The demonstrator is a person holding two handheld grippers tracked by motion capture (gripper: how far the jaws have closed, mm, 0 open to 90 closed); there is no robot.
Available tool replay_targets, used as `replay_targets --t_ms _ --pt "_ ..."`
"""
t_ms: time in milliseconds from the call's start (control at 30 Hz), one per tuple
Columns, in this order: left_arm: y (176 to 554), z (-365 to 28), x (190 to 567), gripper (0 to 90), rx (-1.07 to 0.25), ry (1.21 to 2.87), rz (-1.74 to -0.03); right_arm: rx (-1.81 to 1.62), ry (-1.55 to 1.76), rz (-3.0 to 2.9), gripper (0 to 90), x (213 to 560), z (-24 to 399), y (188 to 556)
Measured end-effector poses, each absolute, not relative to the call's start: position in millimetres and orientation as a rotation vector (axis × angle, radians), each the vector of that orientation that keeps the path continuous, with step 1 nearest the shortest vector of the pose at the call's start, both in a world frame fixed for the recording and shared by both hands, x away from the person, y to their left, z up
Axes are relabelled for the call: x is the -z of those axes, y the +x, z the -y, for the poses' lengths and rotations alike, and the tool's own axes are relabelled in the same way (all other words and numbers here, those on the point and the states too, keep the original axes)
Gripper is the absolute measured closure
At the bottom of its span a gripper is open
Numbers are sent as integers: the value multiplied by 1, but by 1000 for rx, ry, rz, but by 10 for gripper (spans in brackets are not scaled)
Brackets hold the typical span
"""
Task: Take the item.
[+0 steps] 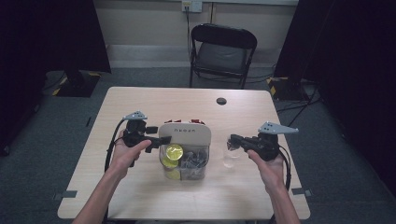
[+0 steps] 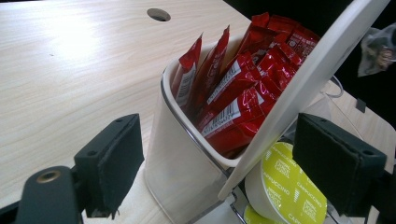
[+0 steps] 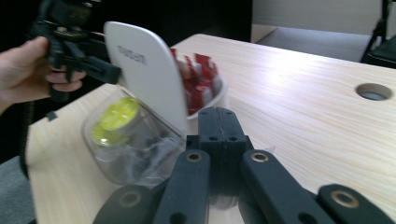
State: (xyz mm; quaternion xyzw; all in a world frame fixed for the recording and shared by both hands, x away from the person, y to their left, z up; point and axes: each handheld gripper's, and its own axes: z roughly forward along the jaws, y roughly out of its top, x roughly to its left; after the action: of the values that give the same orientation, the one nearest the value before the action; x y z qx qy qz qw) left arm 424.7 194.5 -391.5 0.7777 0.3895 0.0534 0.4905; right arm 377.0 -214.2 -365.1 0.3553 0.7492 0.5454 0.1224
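A container stands mid-table with its white lid (image 1: 185,132) raised. Its clear front box (image 1: 184,163) holds yellow capsules (image 2: 285,186) and grey packets. The white back compartment (image 2: 177,154) is full of red sachets (image 2: 243,88). My left gripper (image 1: 161,140) reaches in from the left and straddles the lid's edge (image 2: 280,116). The lid leans on the capsule-side pad (image 2: 336,168), while the other pad (image 2: 116,163) stands apart from it. My right gripper (image 1: 232,141), right of the container, is shut on a small clear packet (image 1: 230,157) that hangs from its tips (image 3: 218,112).
A round cable hole (image 1: 221,101) lies in the tabletop (image 1: 261,112) at the far middle. A black folding chair (image 1: 223,51) stands beyond the table. Bare wood stretches behind the container and along the front edge.
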Motion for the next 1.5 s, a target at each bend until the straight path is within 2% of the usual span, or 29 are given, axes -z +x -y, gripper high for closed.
replay_targets --t_ms 367,867,1500 --pt "423 -191 391 181 -134 1906 -945 -1519 1110 -2182 900 383 225 393" --pt "425 -193 395 162 -118 1906 -951 -1453 1147 -2229 900 404 220 397" --pt "425 -193 396 160 -116 1907 -950 -1448 1160 -2223 735 404 219 395"
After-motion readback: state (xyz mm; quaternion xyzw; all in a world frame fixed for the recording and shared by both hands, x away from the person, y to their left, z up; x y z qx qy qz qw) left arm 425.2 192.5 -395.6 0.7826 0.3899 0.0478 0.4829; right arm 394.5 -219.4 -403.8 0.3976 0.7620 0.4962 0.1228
